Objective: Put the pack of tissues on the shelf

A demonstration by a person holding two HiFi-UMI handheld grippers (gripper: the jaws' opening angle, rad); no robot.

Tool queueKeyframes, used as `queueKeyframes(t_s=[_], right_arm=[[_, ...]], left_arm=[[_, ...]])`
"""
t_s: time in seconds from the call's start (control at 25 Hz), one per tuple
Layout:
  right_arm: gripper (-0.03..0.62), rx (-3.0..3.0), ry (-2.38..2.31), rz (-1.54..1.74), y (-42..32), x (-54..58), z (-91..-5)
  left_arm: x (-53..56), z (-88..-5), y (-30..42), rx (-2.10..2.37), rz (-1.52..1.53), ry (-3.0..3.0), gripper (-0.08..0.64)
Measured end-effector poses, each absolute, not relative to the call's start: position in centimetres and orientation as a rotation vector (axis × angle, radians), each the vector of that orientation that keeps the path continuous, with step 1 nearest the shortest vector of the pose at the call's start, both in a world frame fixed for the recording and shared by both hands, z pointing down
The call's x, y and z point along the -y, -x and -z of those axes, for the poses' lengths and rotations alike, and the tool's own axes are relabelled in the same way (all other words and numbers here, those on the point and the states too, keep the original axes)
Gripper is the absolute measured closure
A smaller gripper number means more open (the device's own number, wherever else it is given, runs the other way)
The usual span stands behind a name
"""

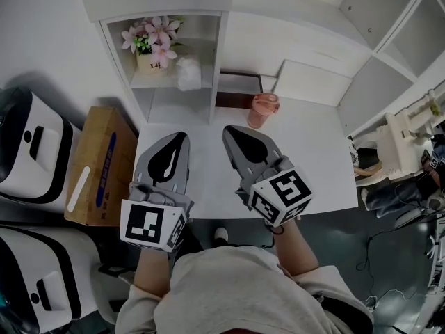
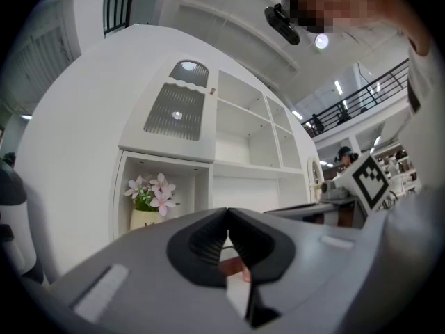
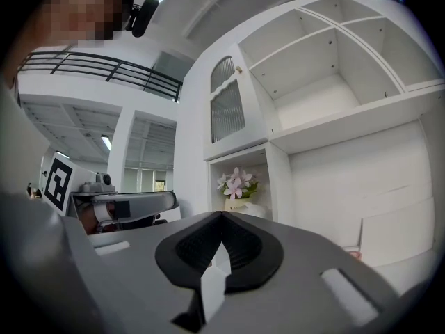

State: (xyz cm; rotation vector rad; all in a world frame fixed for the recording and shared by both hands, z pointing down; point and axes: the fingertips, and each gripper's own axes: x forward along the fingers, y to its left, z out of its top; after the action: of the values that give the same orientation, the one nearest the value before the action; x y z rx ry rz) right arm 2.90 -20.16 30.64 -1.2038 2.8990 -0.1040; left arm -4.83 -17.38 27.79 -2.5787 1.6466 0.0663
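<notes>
The pack of tissues (image 1: 188,73) lies in the open shelf (image 1: 161,83) compartment, just beside the flower pot (image 1: 150,62). It is well ahead of both hand-held grippers and touched by neither. The left hand-held gripper (image 1: 181,137) and the right hand-held gripper (image 1: 229,131) hover side by side over the white bench (image 1: 313,152), pointing level toward the shelf. Each is clenched, its 2 jaws together with nothing between them. A pink cup (image 1: 263,110) stands on the bench just ahead of the right one. Both forearms reach forward from the lower part of the head view. In the left gripper view the pack cannot be made out; the right gripper view shows only its top, beside the pot.
</notes>
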Motion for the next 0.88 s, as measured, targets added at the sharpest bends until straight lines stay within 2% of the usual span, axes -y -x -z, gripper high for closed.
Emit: queueKeyframes(t_s=[0.88], right_arm=[[0.591,-2.913,1.111,0.073,-5.0,18.0,-30.0]], left_arm=[[16.0,-27.6,1.6,-1.647,-0.042,2.550,0.558]])
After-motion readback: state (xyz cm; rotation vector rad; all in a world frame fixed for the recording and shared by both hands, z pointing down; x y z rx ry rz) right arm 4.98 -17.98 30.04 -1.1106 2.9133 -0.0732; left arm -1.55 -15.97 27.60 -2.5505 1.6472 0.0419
